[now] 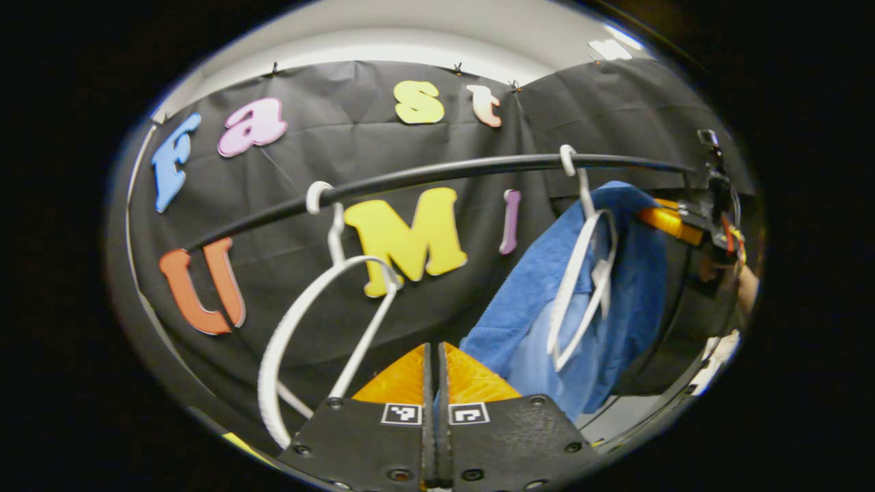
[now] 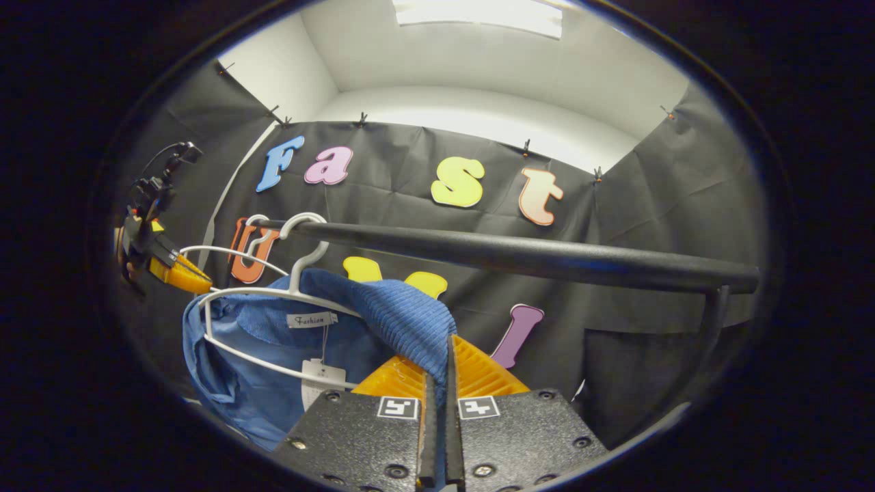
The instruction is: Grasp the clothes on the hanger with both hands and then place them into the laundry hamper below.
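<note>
- The black rail (image 2: 519, 256) runs across the middle of the right gripper view, from the left-centre to a post at the right edge; in the left gripper view the same rail (image 1: 437, 174) arcs from the left-centre up to the upper right.
- The blue clothes (image 2: 273, 355) hang on a white hanger (image 2: 273, 294) in the lower left of the right gripper view, with a ribbed shoulder reaching toward the bottom centre. In the left gripper view the blue clothes (image 1: 547, 307) sit right of centre, draped over that hanger (image 1: 581, 273), whose hook is over the rail.
- An empty white hanger (image 1: 321, 321) hangs from the rail in the lower left-centre of the left gripper view, tilted, just beside the left claw.
- The right claw (image 2: 446, 355) is at the bottom centre of its view, its orange fingers closed to a thin gap with the ribbed blue fabric pinched between them at the tips. It also appears at the right edge of the left gripper view (image 1: 666, 220), against the garment's far side.
- The left claw (image 1: 435, 355) is at the bottom centre of its view, fingers pressed together with nothing visible between them; the blue cloth lies just right of its tips. In the right gripper view it sits at the left edge (image 2: 181, 273), close to the garment.
</note>
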### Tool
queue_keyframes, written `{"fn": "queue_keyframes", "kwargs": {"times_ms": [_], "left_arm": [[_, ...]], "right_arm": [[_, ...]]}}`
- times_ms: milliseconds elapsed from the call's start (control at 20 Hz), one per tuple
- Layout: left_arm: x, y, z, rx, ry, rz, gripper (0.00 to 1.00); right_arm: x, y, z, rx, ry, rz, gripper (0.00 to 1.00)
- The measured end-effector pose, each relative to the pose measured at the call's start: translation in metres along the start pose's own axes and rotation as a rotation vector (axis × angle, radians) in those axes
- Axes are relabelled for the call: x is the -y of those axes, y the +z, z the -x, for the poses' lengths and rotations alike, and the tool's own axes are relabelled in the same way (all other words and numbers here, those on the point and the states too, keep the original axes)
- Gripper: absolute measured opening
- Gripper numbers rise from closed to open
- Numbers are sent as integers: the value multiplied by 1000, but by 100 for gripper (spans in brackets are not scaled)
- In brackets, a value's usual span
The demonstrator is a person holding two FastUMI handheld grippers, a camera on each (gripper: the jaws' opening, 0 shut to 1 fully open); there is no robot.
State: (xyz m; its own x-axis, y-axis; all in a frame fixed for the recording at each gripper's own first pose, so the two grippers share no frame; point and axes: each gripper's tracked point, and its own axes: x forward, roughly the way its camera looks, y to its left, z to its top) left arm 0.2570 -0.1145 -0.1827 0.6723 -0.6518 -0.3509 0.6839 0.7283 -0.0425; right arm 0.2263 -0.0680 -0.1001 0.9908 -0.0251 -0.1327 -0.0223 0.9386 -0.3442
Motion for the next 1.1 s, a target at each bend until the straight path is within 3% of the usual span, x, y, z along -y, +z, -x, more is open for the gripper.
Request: {"fn": "queue_keyframes", "kwargs": {"times_ms": [100, 200, 350, 450, 550, 700, 750, 800, 850, 900, 1000, 1100], "left_arm": [[5, -10, 3, -11, 0, 43, 0], [21, -14, 5, 3, -58, 149, 1], [46, -14, 14, 33, -141, 216, 32], [53, -14, 22, 34, -151, 215, 53], [65, -17, 28, 18, -176, 252, 65], [73, -6, 37, 34, -208, 317, 68], [77, -3, 42, 25, -216, 312, 62], [74, 3, 41, 45, -195, 290, 72], [71, -1, 38, 27, -160, 252, 58], [61, -9, 33, 0, -94, 212, 75], [58, -26, 19, -49, -30, 180, 76], [61, -26, 13, -44, 2, 161, 42]], "right_arm": [[3, 1, 0, -1, -8, 1, 8], [4, 4, -1, 3, -10, 8, 8], [6, 4, -2, 2, -15, 30, 8], [8, 3, -3, 0, -19, 31, 8], [9, 4, -1, 5, -28, 29, 8], [7, 2, -2, 0, -21, 24, 8], [7, 2, -2, 0, -17, 27, 8], [4, 1, -2, 0, -12, 28, 8], [3, 1, -3, 2, -13, 31, 8], [3, 1, -3, -2, -11, 29, 8], [0, 2, -3, 1, -5, 11, 8], [0, 4, -4, 2, -4, 10, 8]]}}
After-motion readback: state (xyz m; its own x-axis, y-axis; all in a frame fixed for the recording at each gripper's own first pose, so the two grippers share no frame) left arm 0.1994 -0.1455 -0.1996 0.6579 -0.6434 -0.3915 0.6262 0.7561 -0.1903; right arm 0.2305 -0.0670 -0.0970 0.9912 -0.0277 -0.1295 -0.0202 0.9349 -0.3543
